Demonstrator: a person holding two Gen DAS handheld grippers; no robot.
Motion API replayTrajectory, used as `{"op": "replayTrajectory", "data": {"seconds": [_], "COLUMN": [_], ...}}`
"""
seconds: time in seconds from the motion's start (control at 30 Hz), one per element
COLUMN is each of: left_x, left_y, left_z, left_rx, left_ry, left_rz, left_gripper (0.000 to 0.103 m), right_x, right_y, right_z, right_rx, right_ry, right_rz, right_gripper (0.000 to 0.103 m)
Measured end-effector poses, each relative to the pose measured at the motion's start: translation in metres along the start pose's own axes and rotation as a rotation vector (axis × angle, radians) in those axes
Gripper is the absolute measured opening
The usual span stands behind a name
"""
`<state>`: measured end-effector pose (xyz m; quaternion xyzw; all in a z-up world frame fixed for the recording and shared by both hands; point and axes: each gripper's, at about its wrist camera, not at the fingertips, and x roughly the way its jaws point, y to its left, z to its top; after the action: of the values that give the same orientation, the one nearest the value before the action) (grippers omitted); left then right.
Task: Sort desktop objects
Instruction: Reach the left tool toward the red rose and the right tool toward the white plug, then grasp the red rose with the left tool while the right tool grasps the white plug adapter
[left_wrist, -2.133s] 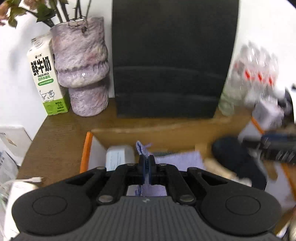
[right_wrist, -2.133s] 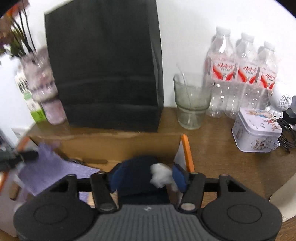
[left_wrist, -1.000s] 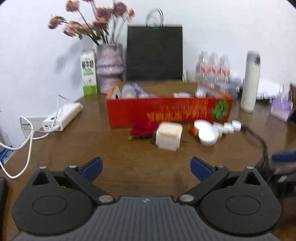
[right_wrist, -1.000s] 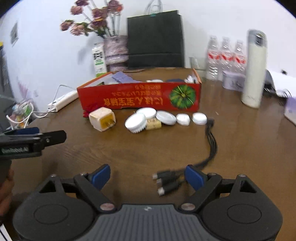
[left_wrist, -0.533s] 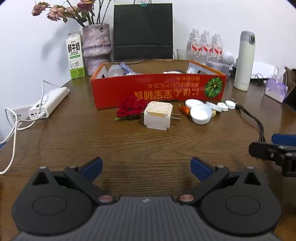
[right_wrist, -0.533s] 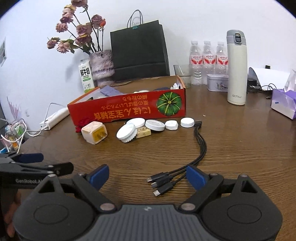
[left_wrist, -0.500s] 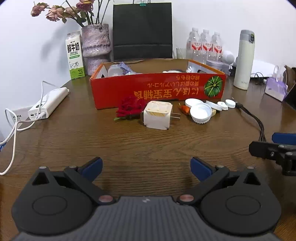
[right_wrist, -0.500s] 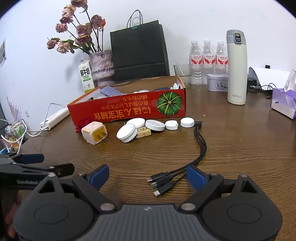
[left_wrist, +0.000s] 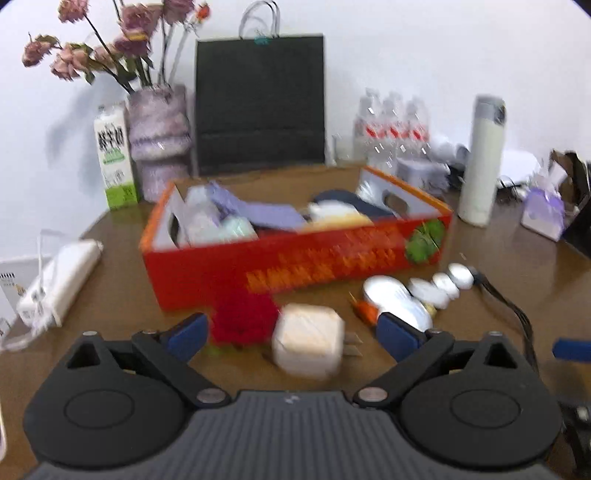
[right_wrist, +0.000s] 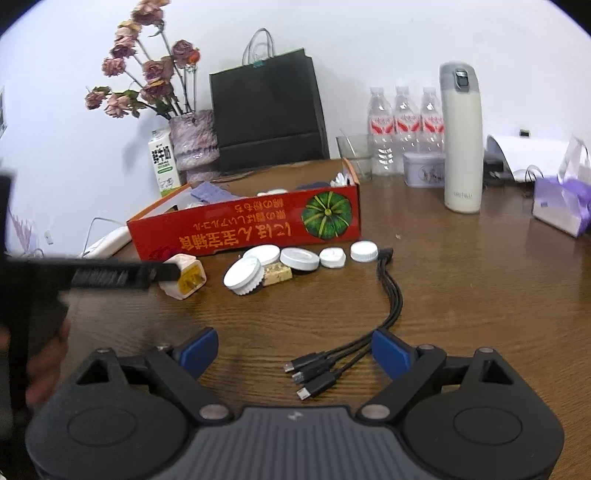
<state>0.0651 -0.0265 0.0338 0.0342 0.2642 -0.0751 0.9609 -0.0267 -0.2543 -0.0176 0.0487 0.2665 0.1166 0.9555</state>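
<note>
While the left gripper tilts down over the brown wooden table, its blue-padded jaws are spread wide and empty, flanking a cream cube-shaped plug adapter and a red fabric rose just in front of the red cardboard box. Released too, the right gripper angles down, its jaws straddling the 3 plug ends of a black multi-head charging cable without pressing them. White round lids lie beside the box.
</note>
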Motion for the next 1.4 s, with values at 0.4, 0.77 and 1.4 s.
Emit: {"op": "replayTrajectory", "data": {"seconds": [0.4, 0.77, 1.4], "left_x": [0.043, 0.04, 0.014], "left_y": [0.09, 0.084, 0.025], "left_z": [0.011, 0.007, -0.006], "left_rx": [-0.224, -0.231, -0.012], "left_ry": [0.044, 0.054, -0.083], "left_rz": [0.118, 0.012, -0.101], "left_gripper": [0.099, 0.099, 0.039], "right_x": [0.091, 0.12, 0.082], "right_y": [0.094, 0.088, 0.048], "right_z": [0.062, 0.075, 0.087], "right_rx": [-0.435, -0.356, -0.147], "right_ry": [0.061, 0.081, -0.136], "right_rz": [0.187, 0.253, 0.094], "right_gripper": [0.08, 0.037, 0.037]}}
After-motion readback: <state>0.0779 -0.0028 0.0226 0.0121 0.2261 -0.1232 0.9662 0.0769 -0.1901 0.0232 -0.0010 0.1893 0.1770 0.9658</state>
